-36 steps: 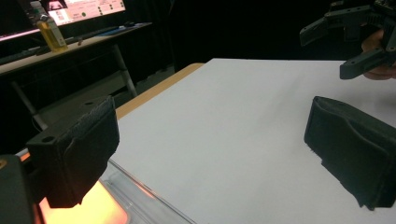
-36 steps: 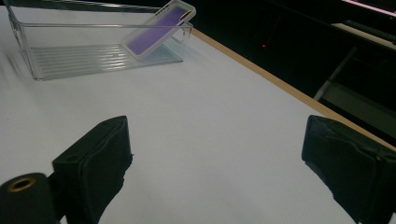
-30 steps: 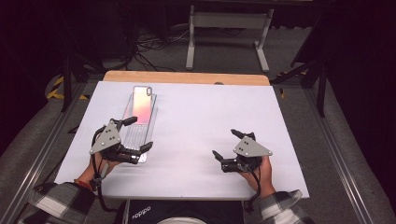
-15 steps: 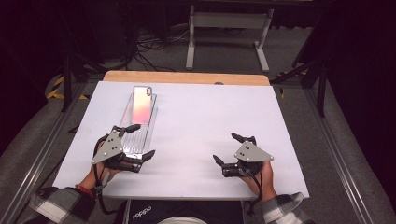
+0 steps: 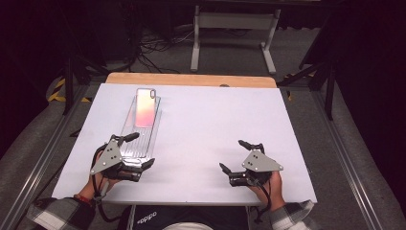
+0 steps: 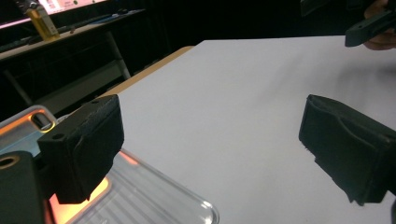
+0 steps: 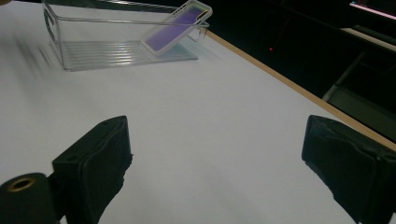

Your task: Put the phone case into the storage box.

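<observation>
Clear ribbed plastic tray [image 5: 140,128] along white counter's [image 5: 215,120] left edge; iridescent phone case [image 5: 146,104] leaning at its far end. Left tongs [image 5: 135,152] spread over tray's near end. Right tongs [image 5: 235,155] spread, near-right; middle open.

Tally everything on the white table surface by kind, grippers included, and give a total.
Clear plastic tray: 1
Phone case, leaning in the tray on its far end: 1
Handheld grippers: 2, the left gripper and the right gripper, both open
Total: 4
</observation>
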The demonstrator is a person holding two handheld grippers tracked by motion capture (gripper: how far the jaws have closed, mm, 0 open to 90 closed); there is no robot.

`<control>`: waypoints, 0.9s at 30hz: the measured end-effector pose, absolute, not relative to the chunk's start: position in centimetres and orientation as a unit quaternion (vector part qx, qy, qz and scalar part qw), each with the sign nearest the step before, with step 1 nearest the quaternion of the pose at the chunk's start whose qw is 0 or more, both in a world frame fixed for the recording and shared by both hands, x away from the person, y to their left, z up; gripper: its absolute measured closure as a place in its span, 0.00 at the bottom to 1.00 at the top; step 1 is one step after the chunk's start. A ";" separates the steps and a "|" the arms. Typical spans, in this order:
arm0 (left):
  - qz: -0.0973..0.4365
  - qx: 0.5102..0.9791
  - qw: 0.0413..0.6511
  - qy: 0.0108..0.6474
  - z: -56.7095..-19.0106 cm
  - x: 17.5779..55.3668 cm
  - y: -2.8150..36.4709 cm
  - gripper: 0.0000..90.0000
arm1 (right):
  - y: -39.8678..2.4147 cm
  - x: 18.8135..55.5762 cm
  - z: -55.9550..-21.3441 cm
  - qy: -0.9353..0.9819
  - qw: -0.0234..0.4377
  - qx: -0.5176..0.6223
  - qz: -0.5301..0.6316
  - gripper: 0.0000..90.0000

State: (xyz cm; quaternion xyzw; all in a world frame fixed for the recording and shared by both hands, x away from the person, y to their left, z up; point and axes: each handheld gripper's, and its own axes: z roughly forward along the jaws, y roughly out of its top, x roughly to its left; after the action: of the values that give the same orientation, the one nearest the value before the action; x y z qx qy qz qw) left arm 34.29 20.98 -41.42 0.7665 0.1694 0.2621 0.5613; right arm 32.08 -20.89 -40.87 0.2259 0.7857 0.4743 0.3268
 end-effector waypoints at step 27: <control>0.232 0.776 0.545 0.216 -44.5 34.0 22.6 0.07 | -20.9 32.3 -41.1 0.779 0.327 0.220 0.487 0.03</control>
State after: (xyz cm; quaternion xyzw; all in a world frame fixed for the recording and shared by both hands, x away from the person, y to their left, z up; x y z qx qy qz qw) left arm 33.97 22.60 -44.46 0.7764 0.2155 0.2323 0.5449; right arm 32.31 -20.87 -41.13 0.2204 0.7792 0.4870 0.3274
